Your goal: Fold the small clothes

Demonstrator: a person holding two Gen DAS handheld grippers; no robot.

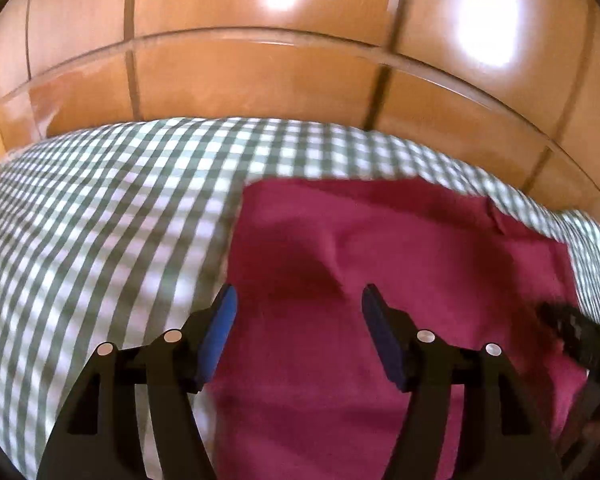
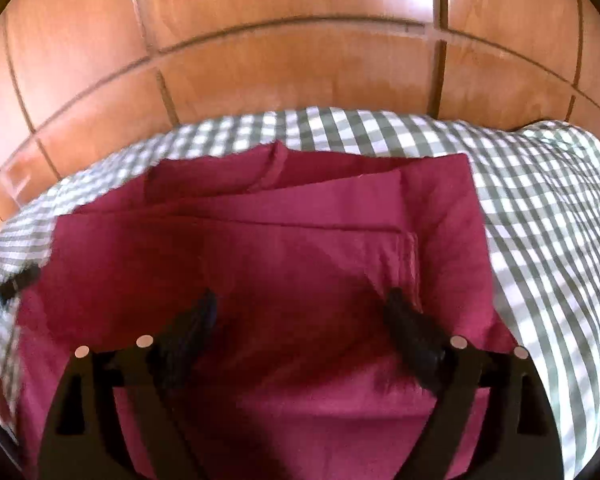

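- Left gripper: jaws wide, holding nothing, over the left edge of the maroon garment.
- Garment lies partly folded on the checked cloth, its long axis running left to right.
- Right gripper: jaws wide and empty, directly above the garment's folded layers, probably nearer.

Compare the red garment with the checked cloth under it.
The red garment is plain crimson; the checked cloth has green and white squares. The garment lies folded in layers with edges showing; the cloth is spread as a single sheet. The garment covers only part of the cloth, which reaches past it on both sides. Both are soft fabric and lie flat.
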